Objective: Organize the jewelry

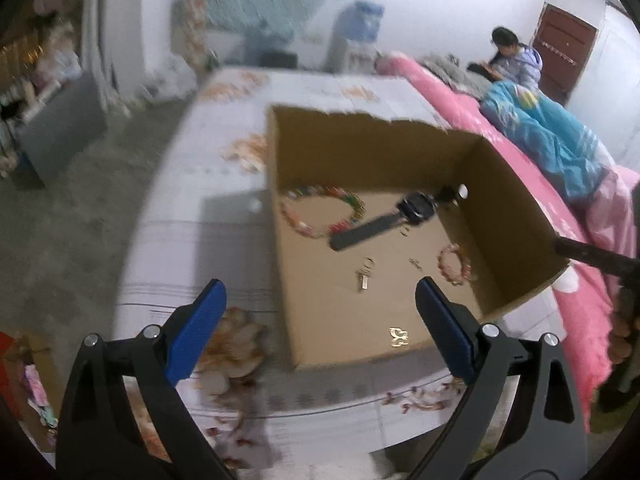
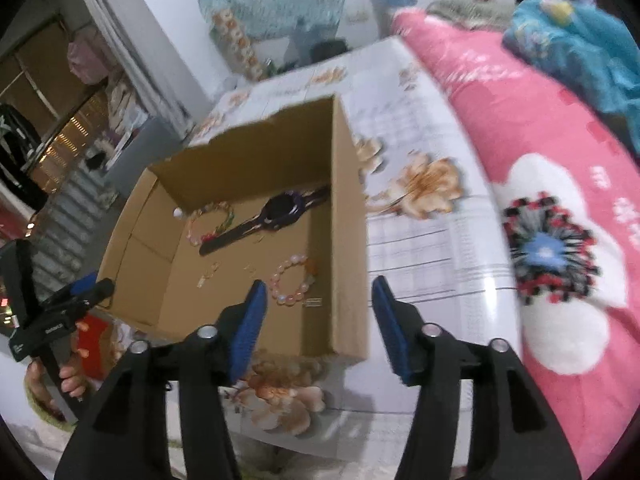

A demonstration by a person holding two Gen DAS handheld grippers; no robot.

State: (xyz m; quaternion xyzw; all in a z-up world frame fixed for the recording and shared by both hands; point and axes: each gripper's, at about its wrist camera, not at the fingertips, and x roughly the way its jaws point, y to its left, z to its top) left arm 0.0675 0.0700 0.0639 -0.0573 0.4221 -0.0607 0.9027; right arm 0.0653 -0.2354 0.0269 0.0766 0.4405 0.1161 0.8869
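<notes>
An open cardboard box (image 1: 372,148) (image 2: 348,216) stands on a floral table. Inside lie a black watch (image 1: 384,220) (image 2: 276,212), a colourful bead necklace (image 1: 320,210) (image 2: 212,222), a pink bead bracelet (image 1: 454,266) (image 2: 294,280), a small key-like pendant (image 1: 364,276) and small earrings (image 1: 416,264). My left gripper (image 1: 320,300) is open and empty, above the box's near edge. My right gripper (image 2: 318,300) is open and empty, over the box's near right corner. The left gripper also shows in the right wrist view (image 2: 86,292).
The floral table (image 1: 200,240) (image 2: 424,232) carries the box. A pink quilt (image 2: 540,200) (image 1: 460,100) lies to the right with a blue blanket (image 1: 552,136). A person (image 1: 516,60) sits at the far end. A grey cabinet (image 1: 60,128) stands left.
</notes>
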